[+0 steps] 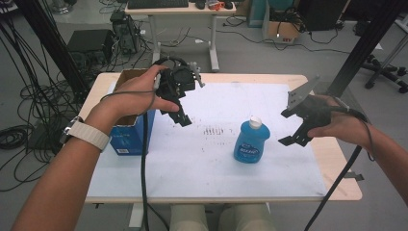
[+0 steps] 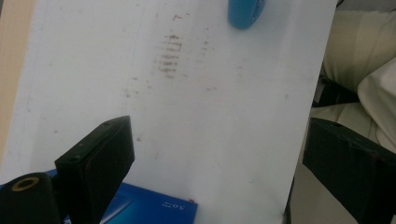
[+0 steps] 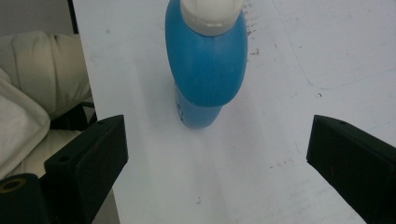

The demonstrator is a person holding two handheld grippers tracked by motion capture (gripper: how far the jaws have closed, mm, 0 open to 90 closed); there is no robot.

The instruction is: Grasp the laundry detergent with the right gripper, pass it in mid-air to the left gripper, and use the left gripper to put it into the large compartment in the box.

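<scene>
A blue bottle (image 1: pixel 251 140) with a white cap (image 1: pixel 255 121) stands upright on the white mat (image 1: pixel 202 163), right of centre. My right gripper (image 1: pixel 290 127) hovers just to the right of it, open, jaws empty. In the right gripper view the blue bottle (image 3: pixel 205 65) stands ahead between the wide-apart jaws of my right gripper (image 3: pixel 215 158), not touching them. My left gripper (image 1: pixel 181 115) is held above the mat's left part, beside a blue box (image 1: pixel 131 137), open and empty. In the left gripper view, my left gripper (image 2: pixel 219 168) points at bare mat, with the blue box (image 2: pixel 149 210) below and the blue bottle (image 2: pixel 245 11) at the top edge.
The blue box has an open cardboard top (image 1: pixel 129 77) and sits at the table's left edge. Brown smudges (image 1: pixel 214 130) mark the mat's middle. The person's knees (image 1: pixel 219 219) are at the table's near edge. A desk (image 1: pixel 178 14), cables (image 1: pixel 19 96) and black frame posts (image 1: pixel 365 43) stand beyond.
</scene>
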